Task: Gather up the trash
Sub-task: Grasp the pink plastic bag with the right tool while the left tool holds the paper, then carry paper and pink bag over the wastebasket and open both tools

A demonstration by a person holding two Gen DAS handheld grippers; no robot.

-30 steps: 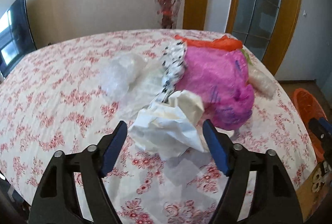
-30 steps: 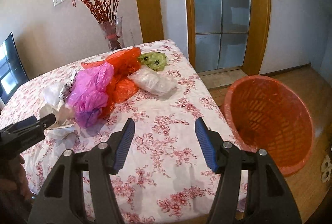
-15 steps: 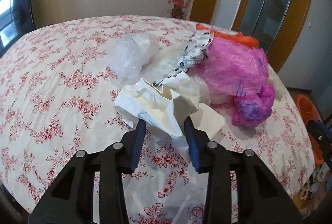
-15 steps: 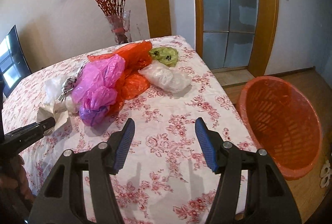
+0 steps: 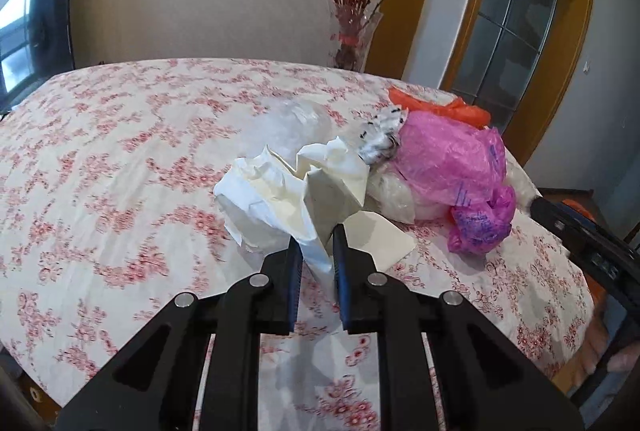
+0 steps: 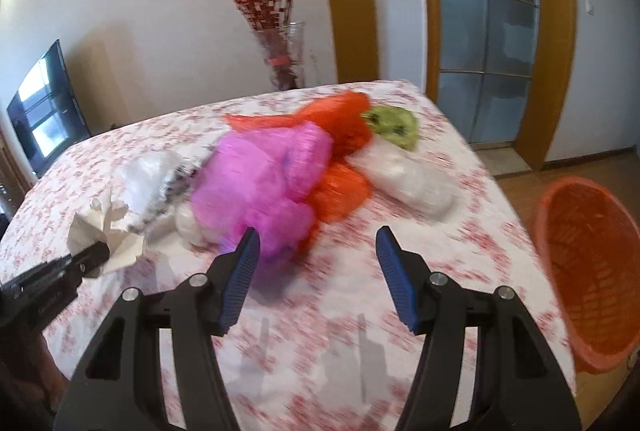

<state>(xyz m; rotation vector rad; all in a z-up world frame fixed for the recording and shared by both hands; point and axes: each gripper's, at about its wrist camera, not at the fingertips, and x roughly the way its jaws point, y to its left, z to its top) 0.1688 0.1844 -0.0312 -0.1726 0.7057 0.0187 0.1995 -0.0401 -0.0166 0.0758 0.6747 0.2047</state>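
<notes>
Blur smears pink bag (image 6: pixel 260 183), right tool (image 6: pixel 316 263) empty.

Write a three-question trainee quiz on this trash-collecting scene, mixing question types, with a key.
1. True or false: the left gripper has its jaws shut on the crumpled white paper.
2. Multiple choice: the round orange plastic mesh basket stands A) on the floral tablecloth, B) on the floor beside the table, C) behind the glass vase of red branches.
3. Fill in: the right gripper is ____ and holds nothing; the crinkled pink plastic bag lies ahead of it.

Key: 1 true; 2 B; 3 open.
</notes>
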